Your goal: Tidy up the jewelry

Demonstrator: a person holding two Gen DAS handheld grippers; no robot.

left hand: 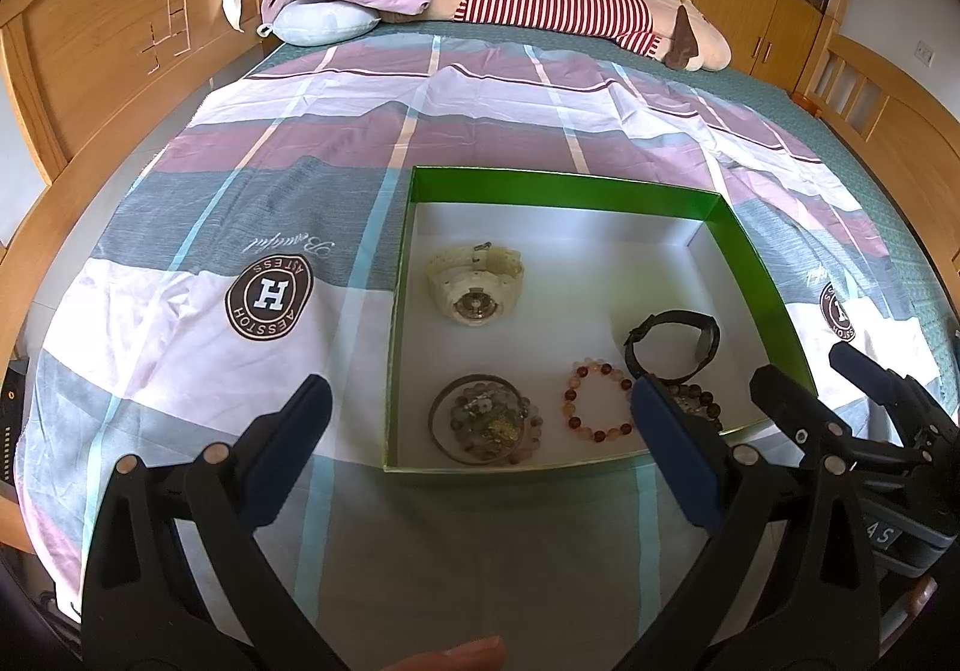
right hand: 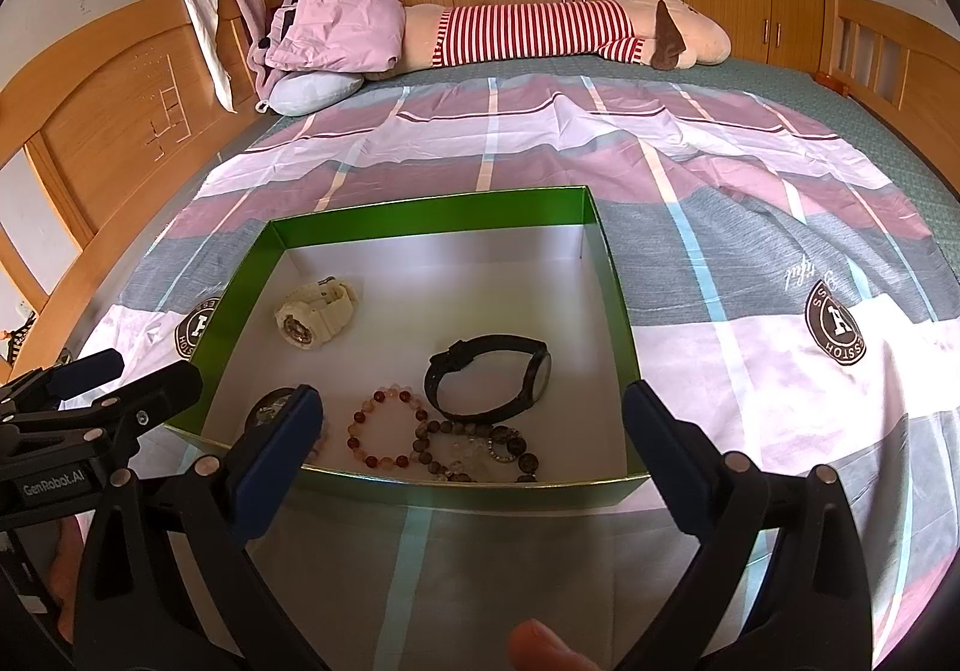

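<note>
Left gripper (left hand: 480, 431) and right gripper (right hand: 471, 434): jaws spread, empty, above near edge of green box (right hand: 420, 203) on bed; cream watch (right hand: 316, 314), black watch (right hand: 489, 377), bead bracelets inside.

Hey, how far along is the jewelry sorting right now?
Looks nearly done: the cream watch, black watch, red bead bracelet and the other bracelets already lie inside the green box. Nothing is in hand; the left gripper and right gripper are both open. No loose jewelry shows on the bedspread.
</note>
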